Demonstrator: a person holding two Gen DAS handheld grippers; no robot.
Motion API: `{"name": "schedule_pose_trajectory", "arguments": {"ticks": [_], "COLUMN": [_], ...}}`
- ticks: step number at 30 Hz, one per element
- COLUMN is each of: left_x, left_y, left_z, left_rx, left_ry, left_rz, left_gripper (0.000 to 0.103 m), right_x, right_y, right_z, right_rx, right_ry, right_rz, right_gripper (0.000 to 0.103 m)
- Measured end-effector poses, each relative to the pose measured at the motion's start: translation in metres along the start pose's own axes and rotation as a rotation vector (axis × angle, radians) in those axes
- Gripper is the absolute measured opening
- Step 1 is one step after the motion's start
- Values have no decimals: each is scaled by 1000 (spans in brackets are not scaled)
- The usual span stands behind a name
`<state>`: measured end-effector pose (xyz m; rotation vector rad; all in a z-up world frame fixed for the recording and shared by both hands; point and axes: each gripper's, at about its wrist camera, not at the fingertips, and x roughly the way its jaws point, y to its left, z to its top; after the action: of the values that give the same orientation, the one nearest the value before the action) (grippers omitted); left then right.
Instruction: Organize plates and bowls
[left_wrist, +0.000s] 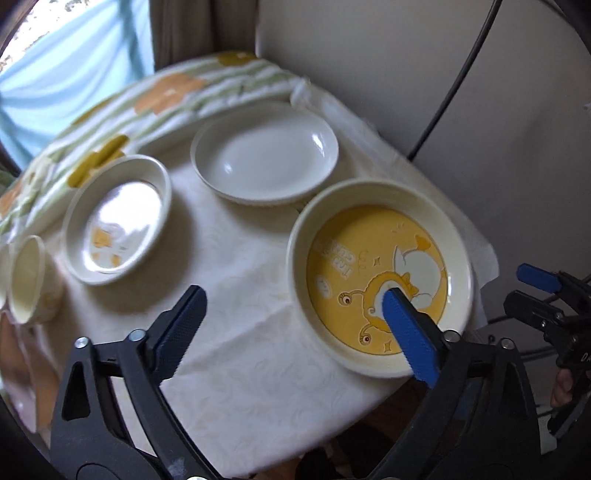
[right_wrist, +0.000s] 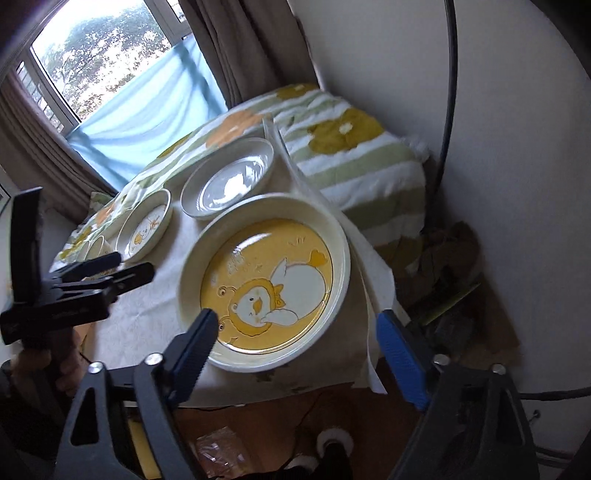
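Note:
A large cream plate with a yellow duck picture sits at the near right corner of the cloth-covered table. Behind it lies a plain white plate. To the left are a smaller duck plate and a cream cup. My left gripper is open above the table, one finger over the big plate's inside, the other over bare cloth. My right gripper is open, one finger over the plate's near rim, the other past the table's edge. Neither holds anything.
A flowered, green-striped blanket lies behind the table against the wall. A black cable runs down the wall. The table's right and near edges are close to the big plate. Brown crumpled material lies on the floor at right.

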<state>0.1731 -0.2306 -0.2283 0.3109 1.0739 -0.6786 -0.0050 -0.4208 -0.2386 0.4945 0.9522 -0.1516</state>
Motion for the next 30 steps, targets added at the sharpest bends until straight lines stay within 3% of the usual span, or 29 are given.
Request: {"name": "schedule_pose_trajectory", "arguments": {"ticks": [2, 4, 9, 11, 14, 19, 30], "left_x": [26, 43, 68, 73, 79, 87, 78], "left_y": [2, 3, 3, 2, 0, 2, -6], "left_z": [3, 4, 4, 5, 5, 8, 6], "left_rx": [-3, -17, -36, -37, -42, -58, -56], "left_ry": [50, 87, 144, 157, 168, 168, 159], "left_rz": [-3, -15, -36, -42, -49, -50, -31], "left_gripper": [72, 66, 50, 38, 26, 24, 24], "right_x": [19, 32, 52, 55, 57, 68, 78], "right_y": [-9, -15, -25, -29, -33, -42, -41], "right_z": [3, 6, 12, 14, 17, 25, 33], "right_rx": [9, 19, 25, 35, 34, 31, -14], "right_ry": [39, 66, 94, 102, 105, 118, 137], "right_rz": [33, 75, 105, 108, 106, 97, 82], "right_gripper": [64, 54, 39, 33, 26, 13, 13]}}
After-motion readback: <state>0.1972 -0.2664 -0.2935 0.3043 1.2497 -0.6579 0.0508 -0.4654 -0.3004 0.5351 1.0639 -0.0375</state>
